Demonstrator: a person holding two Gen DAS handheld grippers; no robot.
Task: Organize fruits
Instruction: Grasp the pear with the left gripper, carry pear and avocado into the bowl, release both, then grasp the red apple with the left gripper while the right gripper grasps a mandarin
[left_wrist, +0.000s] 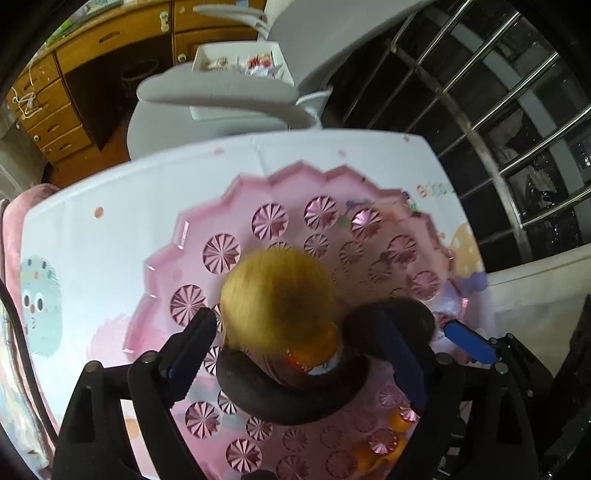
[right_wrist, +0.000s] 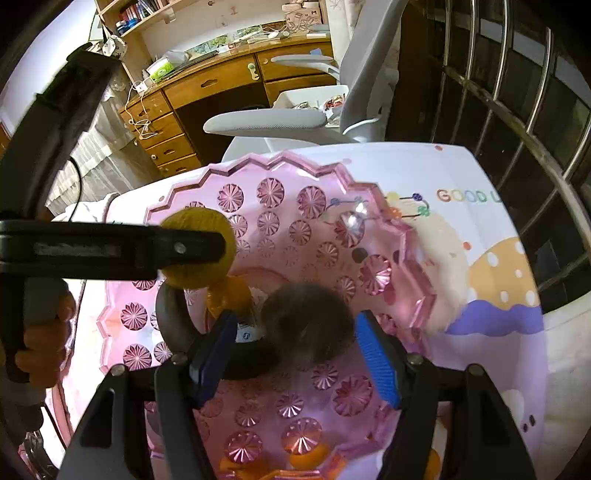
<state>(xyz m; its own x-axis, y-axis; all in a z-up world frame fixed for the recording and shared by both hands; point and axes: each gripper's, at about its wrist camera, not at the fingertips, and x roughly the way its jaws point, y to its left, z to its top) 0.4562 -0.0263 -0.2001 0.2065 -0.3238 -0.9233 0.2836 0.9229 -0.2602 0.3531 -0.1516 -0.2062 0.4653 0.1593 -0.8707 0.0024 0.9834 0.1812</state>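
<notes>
A pink scalloped plastic tray (left_wrist: 207, 229) (right_wrist: 280, 173) lies on a white printed table mat. A yellow round fruit (left_wrist: 277, 295) (right_wrist: 199, 247) sits between the fingers of my left gripper (left_wrist: 295, 347), over the tray. The jaws stand wide and do not press on it. A dark round fruit (right_wrist: 306, 321) (left_wrist: 391, 317) lies between the blue pads of my right gripper (right_wrist: 295, 354), which is open around it. A dark curved item (left_wrist: 288, 395) (right_wrist: 173, 317) and an orange piece (right_wrist: 229, 295) lie in the tray beside them.
The mat (right_wrist: 480, 229) shows cartoon prints and lettering. A grey office chair (left_wrist: 221, 92) stands behind the table, a wooden desk with drawers (right_wrist: 177, 110) beyond it. A metal window grille (left_wrist: 498, 110) is on the right. Orange fruit pieces (right_wrist: 306, 454) show under the tray's near edge.
</notes>
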